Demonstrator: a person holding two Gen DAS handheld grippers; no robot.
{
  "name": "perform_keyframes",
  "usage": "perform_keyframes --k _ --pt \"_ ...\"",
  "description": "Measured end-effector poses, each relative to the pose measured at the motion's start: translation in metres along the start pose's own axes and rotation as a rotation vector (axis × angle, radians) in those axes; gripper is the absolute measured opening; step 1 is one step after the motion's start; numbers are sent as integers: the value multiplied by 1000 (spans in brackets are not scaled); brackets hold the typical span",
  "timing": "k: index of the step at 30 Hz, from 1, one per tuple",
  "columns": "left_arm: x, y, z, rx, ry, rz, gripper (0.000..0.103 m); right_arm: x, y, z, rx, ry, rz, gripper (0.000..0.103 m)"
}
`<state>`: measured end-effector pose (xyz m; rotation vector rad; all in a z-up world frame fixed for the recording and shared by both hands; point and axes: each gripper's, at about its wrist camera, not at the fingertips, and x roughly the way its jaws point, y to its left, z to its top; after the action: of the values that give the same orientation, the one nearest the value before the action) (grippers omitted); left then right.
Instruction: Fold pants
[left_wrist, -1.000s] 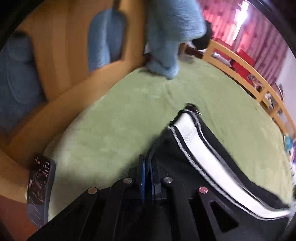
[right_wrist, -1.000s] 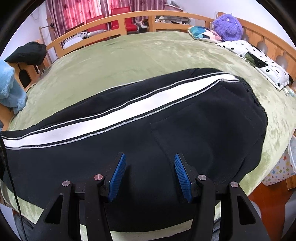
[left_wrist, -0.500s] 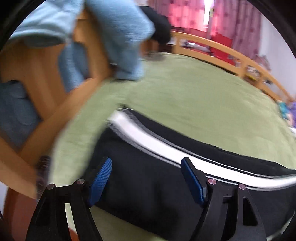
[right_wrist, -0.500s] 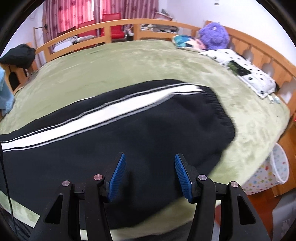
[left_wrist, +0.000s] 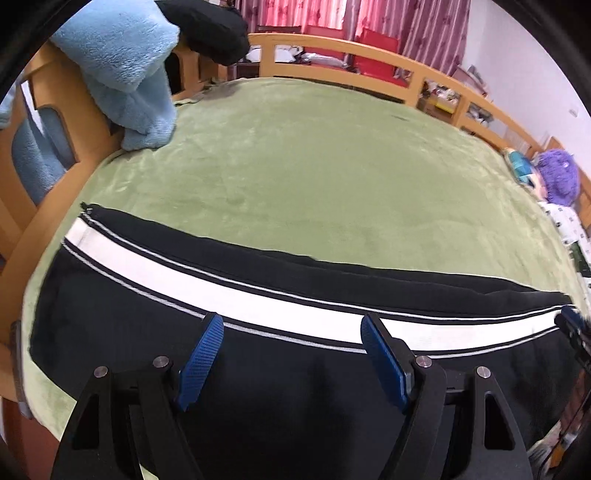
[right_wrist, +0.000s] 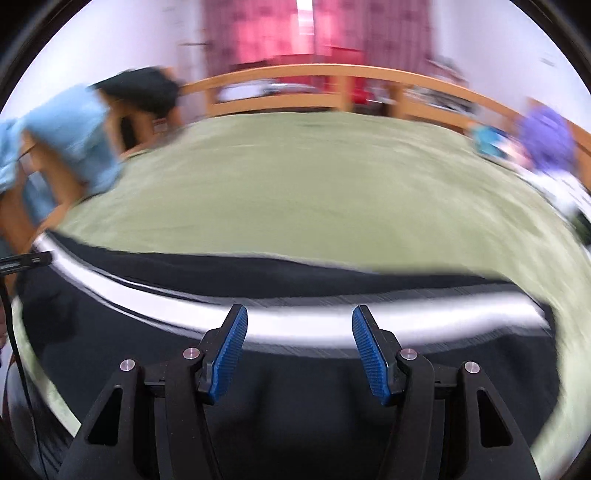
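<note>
A: Where are the pants (left_wrist: 155, 325)?
B: Spread flat across the lower half of both views, on the green bed cover (left_wrist: 314, 166). They are black with a broad white side stripe (left_wrist: 258, 306) running from the left edge to the right edge of the left wrist frame.

A: And the left hand-held gripper (left_wrist: 291, 354)?
B: At the bottom centre of its frame, released, blue pads wide apart, nothing between them. It sits over the black cloth just below the stripe.

A: The right hand-held gripper (right_wrist: 299, 347)?
B: Also spread and gripping nothing, bottom centre of its frame, above the pants. That view is blurred, so finer detail cannot be told.

A: What else shows?
B: A light blue blanket (left_wrist: 125, 70) hangs over the wooden bed rail (left_wrist: 332, 44) at upper left, with a dark garment (left_wrist: 214, 26) next to it. A purple plush toy (left_wrist: 557, 181) lies at the right edge, and red curtains (left_wrist: 332, 14) fill the top.
</note>
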<state>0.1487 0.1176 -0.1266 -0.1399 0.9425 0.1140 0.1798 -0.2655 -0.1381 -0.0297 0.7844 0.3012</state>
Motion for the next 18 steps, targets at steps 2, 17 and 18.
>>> perform_keyframes --k 2,17,18 --pt "3 11 0 -10 1 17 75 26 19 13 -65 22 76 58" --pt "33 100 5 -147 27 -51 75 131 103 41 -291 205 204 4" --pt "31 104 4 -153 19 -56 75 123 99 47 -256 170 214 4"
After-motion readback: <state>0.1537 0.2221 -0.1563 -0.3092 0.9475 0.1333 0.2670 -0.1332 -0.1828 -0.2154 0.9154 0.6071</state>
